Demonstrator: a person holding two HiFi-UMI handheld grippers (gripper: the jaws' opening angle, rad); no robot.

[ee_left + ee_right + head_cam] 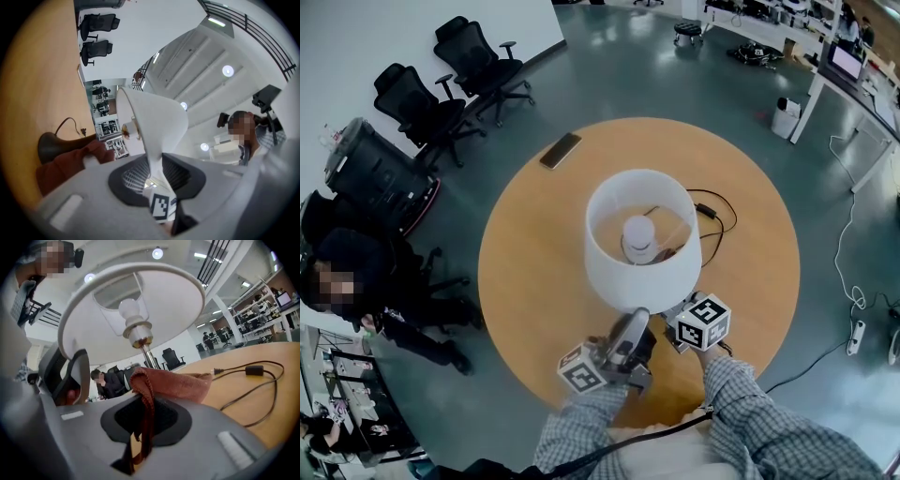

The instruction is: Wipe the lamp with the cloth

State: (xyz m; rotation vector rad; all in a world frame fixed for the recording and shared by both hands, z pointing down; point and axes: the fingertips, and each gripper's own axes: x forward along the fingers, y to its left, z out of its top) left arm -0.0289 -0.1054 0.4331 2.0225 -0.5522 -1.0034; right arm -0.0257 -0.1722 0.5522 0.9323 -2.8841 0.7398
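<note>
Floor [656, 75]: glossy grey, catching pale patches of light.
Wall [356, 37]: plain white, running along the upper left.
Table [525, 281]: round and wooden, standing mid-floor.
Chairs [478, 56]: two black office chairs sitting beside the wall.
Desks [853, 89]: white-legged, lining the upper right corner.
Bin [786, 117]: white, standing near a desk leg.
Cable [844, 234]: white, trailing over the floor towards a power strip [855, 336].
Ceiling lights [228, 71]: round, shining from a high white ceiling.
Railing [248, 23]: dark, curving overhead.
Person [366, 281]: sitting at the left edge, wearing dark clothes.
</note>
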